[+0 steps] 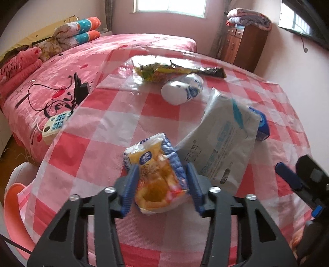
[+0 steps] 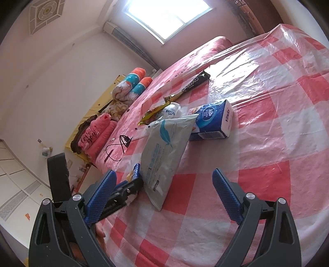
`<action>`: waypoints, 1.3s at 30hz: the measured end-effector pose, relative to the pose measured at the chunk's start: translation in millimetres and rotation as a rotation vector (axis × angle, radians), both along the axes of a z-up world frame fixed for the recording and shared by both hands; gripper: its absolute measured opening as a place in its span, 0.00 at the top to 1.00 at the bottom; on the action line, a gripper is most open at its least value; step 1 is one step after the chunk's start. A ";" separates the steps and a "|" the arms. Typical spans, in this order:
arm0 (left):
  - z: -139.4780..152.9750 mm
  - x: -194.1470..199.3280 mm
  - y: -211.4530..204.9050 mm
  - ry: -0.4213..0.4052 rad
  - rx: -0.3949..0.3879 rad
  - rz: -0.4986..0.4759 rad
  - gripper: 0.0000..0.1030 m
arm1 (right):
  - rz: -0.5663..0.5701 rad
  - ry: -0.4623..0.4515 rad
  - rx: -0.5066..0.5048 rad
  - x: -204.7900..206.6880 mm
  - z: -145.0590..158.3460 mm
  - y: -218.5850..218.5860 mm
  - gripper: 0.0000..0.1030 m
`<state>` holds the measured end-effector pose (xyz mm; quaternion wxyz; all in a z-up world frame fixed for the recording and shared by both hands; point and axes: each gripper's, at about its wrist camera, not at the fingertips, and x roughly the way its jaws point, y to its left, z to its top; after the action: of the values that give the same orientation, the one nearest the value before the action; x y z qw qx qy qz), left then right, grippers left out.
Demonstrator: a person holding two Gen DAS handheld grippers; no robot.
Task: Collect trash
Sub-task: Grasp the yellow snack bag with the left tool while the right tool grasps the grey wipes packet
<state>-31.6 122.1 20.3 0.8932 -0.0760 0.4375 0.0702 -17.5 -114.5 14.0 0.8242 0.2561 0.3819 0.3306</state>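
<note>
Trash pickup looks barely begun: the left tongs pinch a yellow snack wrapper low over the tabletop. Beyond them lie a grey pouch, a white bottle, a tissue pack and a long wrapper, all uncollected. The right tongs are spread, empty, just before the pouch.

The left wrist view looks steeply down along its own tool onto the near edge of the checked bench, very close, facing the bed and window. The right wrist view sits lower and is rolled, looking more level across the bench from the right side. Both share the grey pouch, the blue tissue pack and the bed.
</note>
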 end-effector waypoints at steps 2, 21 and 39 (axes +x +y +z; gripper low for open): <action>4.9 2.1 0.9 -0.006 -0.007 -0.013 0.69 | 0.003 0.005 -0.002 0.7 -0.6 0.9 0.10; -12.4 6.3 21.2 0.060 0.025 0.061 0.24 | 0.021 0.026 -0.004 2.4 -4.1 2.7 0.10; 6.9 36.2 19.9 -0.022 0.037 -0.012 0.54 | 0.031 0.040 -0.003 7.9 -7.4 4.7 0.10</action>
<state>4.6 142.0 27.2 0.8997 -0.0577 0.4265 0.0722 -9.6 -109.8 6.6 0.8116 0.2555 0.4027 0.3374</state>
